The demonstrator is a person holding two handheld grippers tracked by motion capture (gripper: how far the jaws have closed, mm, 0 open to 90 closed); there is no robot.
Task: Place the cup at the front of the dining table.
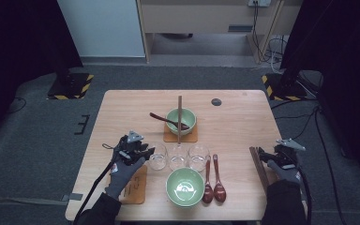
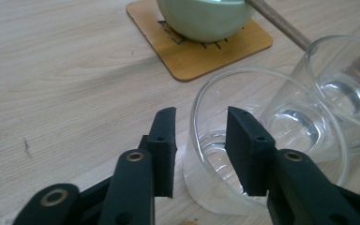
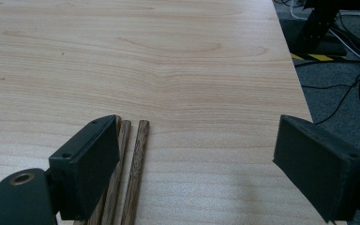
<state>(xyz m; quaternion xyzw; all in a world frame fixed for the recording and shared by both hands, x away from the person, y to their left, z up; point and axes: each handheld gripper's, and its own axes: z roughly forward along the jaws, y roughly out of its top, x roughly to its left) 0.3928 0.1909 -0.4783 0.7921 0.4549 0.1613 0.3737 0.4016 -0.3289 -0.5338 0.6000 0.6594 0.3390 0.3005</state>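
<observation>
Three clear glasses stand in a row at mid-table. My left gripper (image 1: pixel 149 151) is at the leftmost glass (image 1: pixel 158 157). In the left gripper view my left gripper (image 2: pixel 200 117) straddles the rim of this glass (image 2: pixel 286 126): one jaw outside the wall, the other inside. A small gap shows on each side of the wall, so the pads do not press it. My right gripper (image 1: pixel 261 152) rests at the table's right edge, open wide. In the right gripper view my right gripper (image 3: pixel 197 126) has its left jaw over the ends of wooden chopsticks (image 3: pixel 133 173), with bare table between the jaws.
Behind the glasses a green bowl (image 1: pixel 181 120) sits on a coaster (image 2: pixel 215 51) with a spoon and an upright chopstick (image 1: pixel 179 117). A second green bowl (image 1: pixel 184 186) and two wooden spoons (image 1: pixel 213 180) lie at the front. Another coaster (image 1: pixel 136 187) lies under my left hand.
</observation>
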